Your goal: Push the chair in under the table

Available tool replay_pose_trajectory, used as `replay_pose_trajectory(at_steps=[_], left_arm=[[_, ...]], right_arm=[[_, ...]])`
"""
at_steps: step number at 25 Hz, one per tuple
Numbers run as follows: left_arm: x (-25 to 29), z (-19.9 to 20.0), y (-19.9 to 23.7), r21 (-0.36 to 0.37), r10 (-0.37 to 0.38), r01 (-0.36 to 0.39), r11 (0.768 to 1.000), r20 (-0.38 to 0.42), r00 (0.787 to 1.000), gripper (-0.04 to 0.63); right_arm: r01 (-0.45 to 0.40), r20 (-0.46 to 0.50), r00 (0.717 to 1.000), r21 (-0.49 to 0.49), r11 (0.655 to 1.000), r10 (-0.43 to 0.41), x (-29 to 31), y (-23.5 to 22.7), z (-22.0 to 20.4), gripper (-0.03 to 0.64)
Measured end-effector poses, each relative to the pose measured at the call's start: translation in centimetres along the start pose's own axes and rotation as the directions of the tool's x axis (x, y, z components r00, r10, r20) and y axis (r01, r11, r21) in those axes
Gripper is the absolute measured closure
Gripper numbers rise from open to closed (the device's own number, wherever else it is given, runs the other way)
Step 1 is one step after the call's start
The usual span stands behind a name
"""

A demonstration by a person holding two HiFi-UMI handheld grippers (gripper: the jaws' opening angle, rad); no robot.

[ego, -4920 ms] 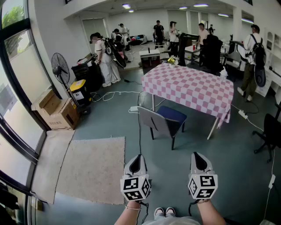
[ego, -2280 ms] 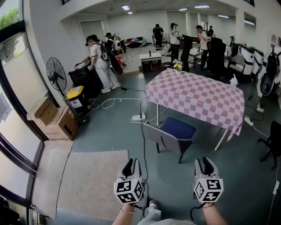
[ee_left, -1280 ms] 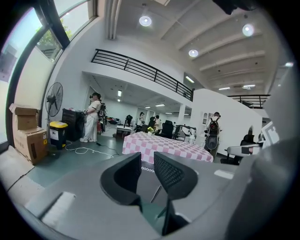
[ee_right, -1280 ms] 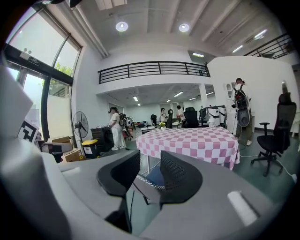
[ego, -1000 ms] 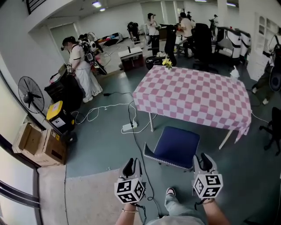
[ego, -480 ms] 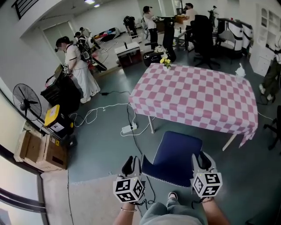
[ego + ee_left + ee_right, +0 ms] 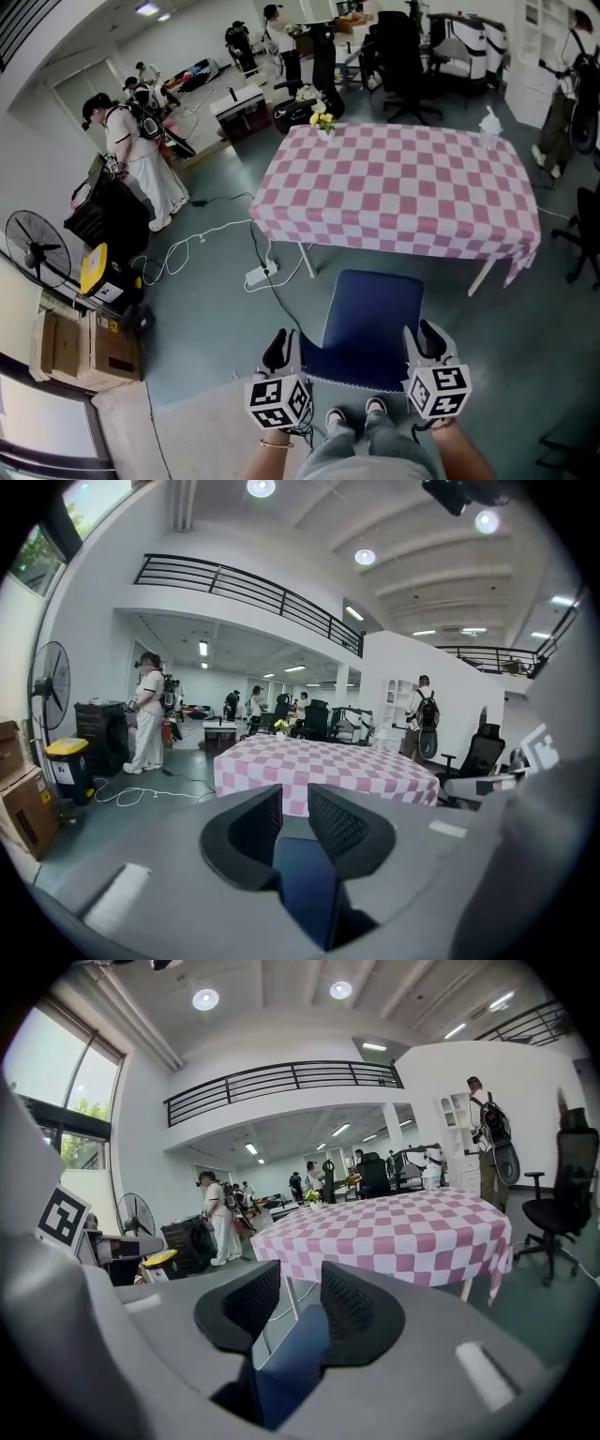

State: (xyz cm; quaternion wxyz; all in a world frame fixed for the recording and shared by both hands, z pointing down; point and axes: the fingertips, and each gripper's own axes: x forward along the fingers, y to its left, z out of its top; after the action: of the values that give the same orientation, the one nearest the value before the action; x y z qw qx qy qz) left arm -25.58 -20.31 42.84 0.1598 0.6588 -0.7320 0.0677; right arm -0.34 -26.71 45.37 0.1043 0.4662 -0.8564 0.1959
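Right now the left tool [image 7: 279, 345] is hovering at the near left corner of the chair [image 7: 370, 319], its jaws standing partly apart and clamping nothing. In the left gripper view only the chair's blue is showing through the gap. Between the two tools the chair is standing on the floor, its back toward the person and its seat facing the checked surface [image 7: 403, 183], front edge near the cloth's hem and not yet under it. The right tool [image 7: 424, 336] is sitting at the back's right corner, jaws wider apart and likewise empty. Whether either tool is touching the back is unclear. The step in hand appears to be settling both tools against the back. The next move is calling for an even, level push from both sides, keeping the chair straight between the surface's legs.
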Motion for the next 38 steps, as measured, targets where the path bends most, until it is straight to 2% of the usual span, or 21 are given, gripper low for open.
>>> replay_pose_trajectory(at_steps=[5,7,9,11,15,18,20,23,26,28,30,32,35,38], left_arm=[[0.4,-1.0,0.4,0.012,-0.078,0.078,0.997,-0.031,0.996,0.509],[0.3,-1.6,0.1,0.031,-0.133,0.135,0.99,-0.059,0.989,0.509],[0.0,-2.4,-0.6,0.079,-0.216,0.226,0.971,-0.114,0.97,0.509],[-0.3,-3.1,-1.5,0.142,-0.308,0.334,0.932,-0.176,0.935,0.509],[-1.3,-4.3,-2.9,0.272,-0.428,0.497,0.824,-0.275,0.861,0.509],[-1.9,-5.8,-3.6,0.334,-0.487,0.595,0.731,-0.355,0.798,0.509],[-2.4,-7.5,-4.0,0.377,-0.51,0.662,0.647,-0.431,0.744,0.509],[-3.3,-10.4,-4.3,0.441,-0.509,0.747,0.498,-0.549,0.663,0.509],[-3.9,-12.3,-4.4,0.485,-0.491,0.796,0.362,-0.627,0.605,0.508],[-4.2,-13.4,-4.3,0.499,-0.476,0.816,0.291,-0.665,0.576,0.508],[-4.4,-14.4,-4.2,0.498,-0.466,0.832,0.245,-0.692,0.551,0.506],[-4.4,-15.2,-4.0,0.492,-0.458,0.843,0.218,-0.711,0.533,0.494],[-4.0,-16.1,-3.6,0.504,-0.432,0.845,0.179,-0.732,0.527,0.488],[-3.3,-16.9,-3.5,0.528,-0.399,0.841,0.118,-0.75,0.527,0.488]], right_arm=[[0.043,0.012,0.999,0.012,0.999,-0.043,-1.0,1.4,-0.7,0.499],[0.06,0.012,0.998,-0.001,0.998,-0.06,-1.7,2.0,-1.0,0.499],[0.056,0.01,0.998,-0.016,0.998,-0.056,-2.3,2.6,-1.3,0.499],[0.033,-0.002,0.999,-0.035,0.999,-0.033,-2.8,3.4,-1.6,0.499],[-0.034,-0.048,0.998,-0.083,0.996,0.031,-3.8,5.0,-2.5,0.499],[-0.107,-0.115,0.989,-0.138,0.985,0.091,-4.5,6.4,-4.1,0.499],[-0.167,-0.174,0.975,-0.178,0.97,0.136,-4.8,7.3,-5.3,0.499],[-0.262,-0.273,0.942,-0.24,0.935,0.194,-5.5,8.7,-7.5,0.497],[-0.337,-0.375,0.902,-0.306,0.89,0.213,-6.0,9.7,-9.7,0.497],[-0.371,-0.439,0.876,-0.344,0.862,0.202,-6.3,9.7,-11.2,0.497],[-0.393,-0.493,0.851,-0.372,0.841,0.18,-6.7,9.3,-12.5,0.497],[-0.417,-0.547,0.823,-0.399,0.817,0.153,-6.9,8.6,-13.9,0.497],[-0.455,-0.617,0.781,-0.454,0.766,0.099,-6.8,7.3,-15.6,0.497],[-0.503,-0.662,0.747,-0.501,0.705,0.063,-6.0,6.6,-16.4,0.497]])
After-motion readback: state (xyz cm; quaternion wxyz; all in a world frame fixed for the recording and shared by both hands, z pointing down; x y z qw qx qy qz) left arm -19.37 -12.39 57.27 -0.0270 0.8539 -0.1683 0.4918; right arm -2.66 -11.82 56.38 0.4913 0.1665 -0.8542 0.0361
